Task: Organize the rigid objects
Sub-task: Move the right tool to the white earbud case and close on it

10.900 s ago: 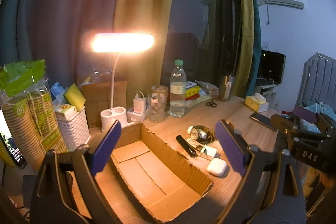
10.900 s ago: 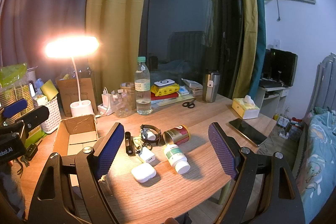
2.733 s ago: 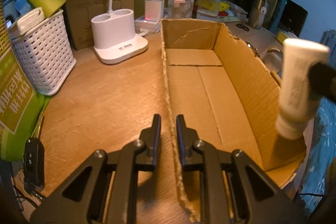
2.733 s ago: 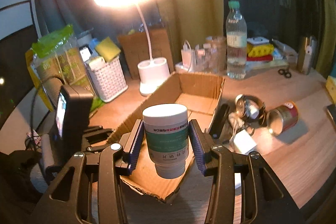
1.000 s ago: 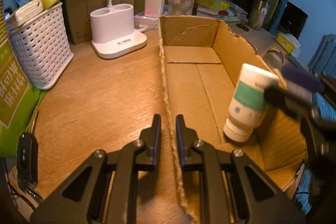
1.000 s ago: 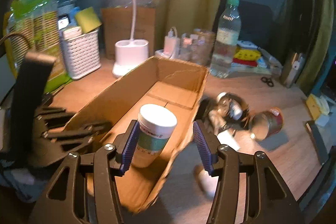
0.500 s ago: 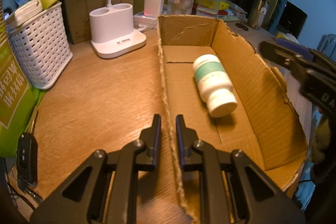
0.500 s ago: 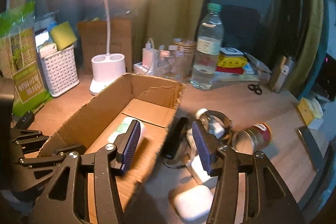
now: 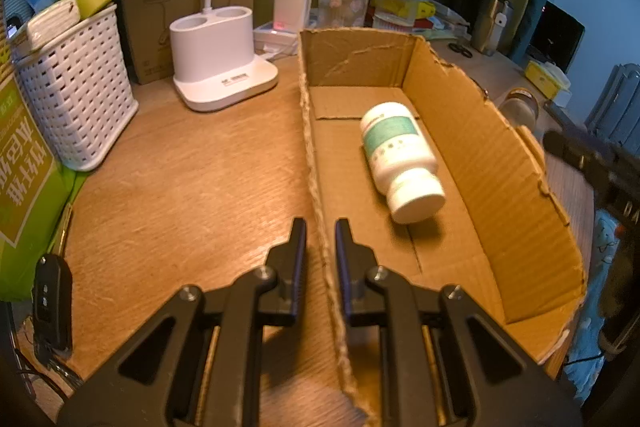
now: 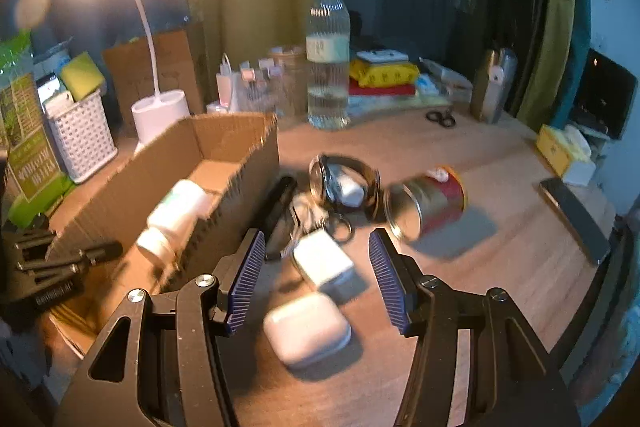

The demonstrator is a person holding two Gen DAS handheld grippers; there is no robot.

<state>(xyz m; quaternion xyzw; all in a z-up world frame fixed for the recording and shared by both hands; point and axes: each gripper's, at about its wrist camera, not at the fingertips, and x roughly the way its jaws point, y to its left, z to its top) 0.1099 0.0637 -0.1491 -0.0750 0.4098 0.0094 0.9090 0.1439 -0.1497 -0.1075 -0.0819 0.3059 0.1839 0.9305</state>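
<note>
Left wrist view: long brown cardboard box (image 9: pixel 480 155) on the wooden surface (image 9: pixel 192 187), near side wall clamped between the left tongs (image 9: pixel 320 247), which are closed on it. White pill bottle with a green label (image 9: pixel 400 159) lies on its side on the box floor, cap toward the camera.

Right wrist view: right tongs (image 10: pixel 316 279) empty, jaws just been opening, nothing between the pads; they hang over the loose pile beside the box. Pile, big to small: red-and-silver tin can (image 10: pixel 424 203) on its side, white rounded earbud case (image 10: pixel 306 327), white square charger block (image 10: pixel 322 261), black stick-shaped item (image 10: pixel 280 211), metal wristwatch (image 10: pixel 344 183).

Judgement: next pick is the earbud case, nearest the pads. Straddle it squarely across its short sides, close gently; it looks smooth and may slip. Keep the left clamp steady so the box does not slide.
</note>
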